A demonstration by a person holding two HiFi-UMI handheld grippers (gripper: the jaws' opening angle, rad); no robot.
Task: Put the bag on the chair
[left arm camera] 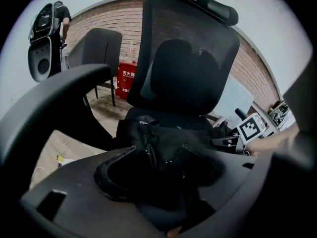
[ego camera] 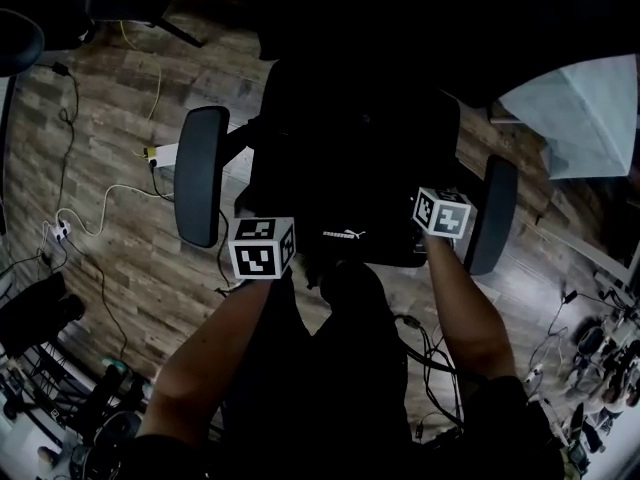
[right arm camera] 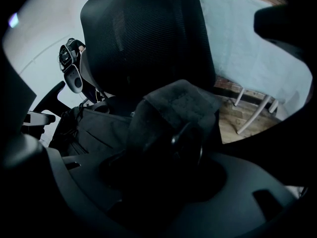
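Bag [left arm camera: 159, 135], black and soft, slumps crumpled on the chair [left arm camera: 184, 66] seat.

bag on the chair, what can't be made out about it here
Head view: the bag blends into the black chair, outline lost in shadow.
Right gripper view: whether the right gripper presses the bag's padded strap; too dark.
Left gripper view: the bag's near side, hidden behind the left gripper.

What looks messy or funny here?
Nothing is broken or spilled. The black bag lies slumped on the seat of the chair, with one padded strap sticking up. On the wooden floor, loose cables trail about untidily beside the chair.
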